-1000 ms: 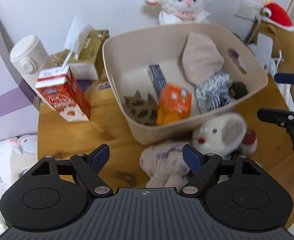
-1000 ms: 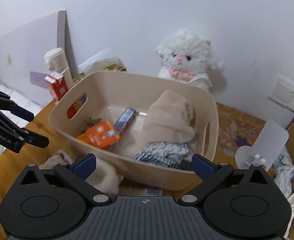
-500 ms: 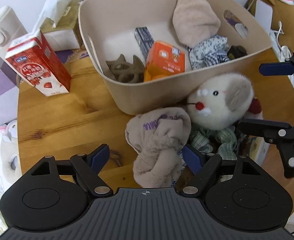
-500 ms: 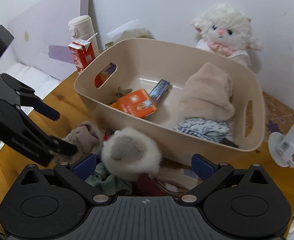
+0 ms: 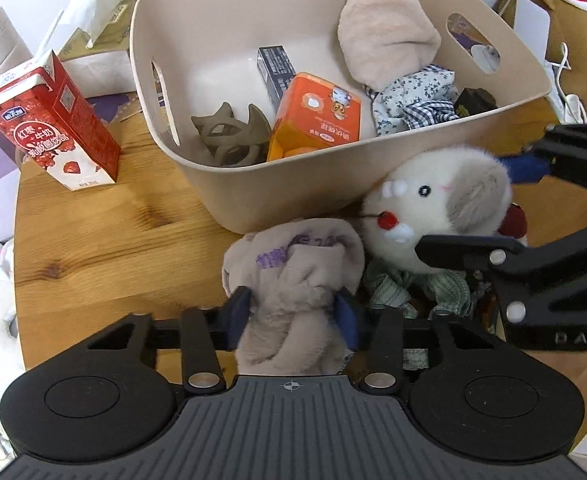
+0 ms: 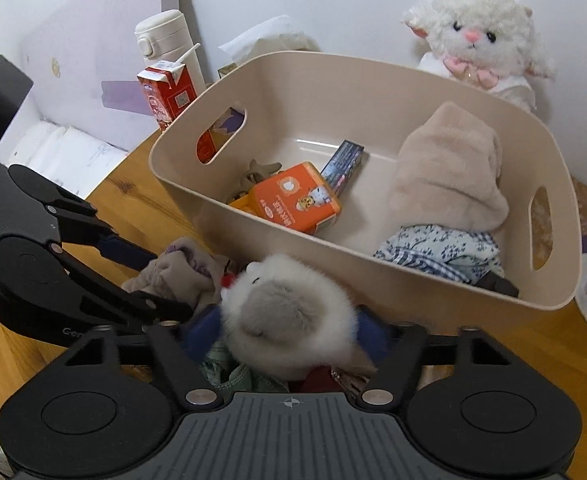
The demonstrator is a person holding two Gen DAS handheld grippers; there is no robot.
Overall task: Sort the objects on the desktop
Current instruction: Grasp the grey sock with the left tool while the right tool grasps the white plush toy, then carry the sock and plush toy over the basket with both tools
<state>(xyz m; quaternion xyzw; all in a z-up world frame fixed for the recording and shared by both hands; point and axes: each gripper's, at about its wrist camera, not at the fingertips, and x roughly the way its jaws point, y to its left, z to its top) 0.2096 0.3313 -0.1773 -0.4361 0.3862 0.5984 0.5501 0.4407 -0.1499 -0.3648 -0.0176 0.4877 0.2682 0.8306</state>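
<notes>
A beige bin (image 5: 229, 200) (image 6: 373, 80) stands on the wooden table and holds an orange box (image 5: 317, 116), a dark box, a beige cloth and a checked cloth. In front of it lie a grey-beige plush cloth (image 5: 293, 276) (image 6: 173, 272) and a white plush mouse (image 5: 437, 200) (image 6: 289, 312). My left gripper (image 5: 291, 314) is shut on the plush cloth. My right gripper (image 6: 285, 334) is shut on the white plush mouse, seen from the left wrist too (image 5: 489, 208).
A red milk carton (image 5: 53, 128) stands left of the bin, with a white flask (image 6: 161, 40) and a tissue box (image 5: 97, 40) behind it. A white lamb toy (image 6: 477, 40) sits behind the bin. A green striped cloth (image 5: 393, 292) lies under the mouse.
Both grippers moved down and forward to the pile in front of the bin and closed, the left on the plush cloth and the right on the mouse.
</notes>
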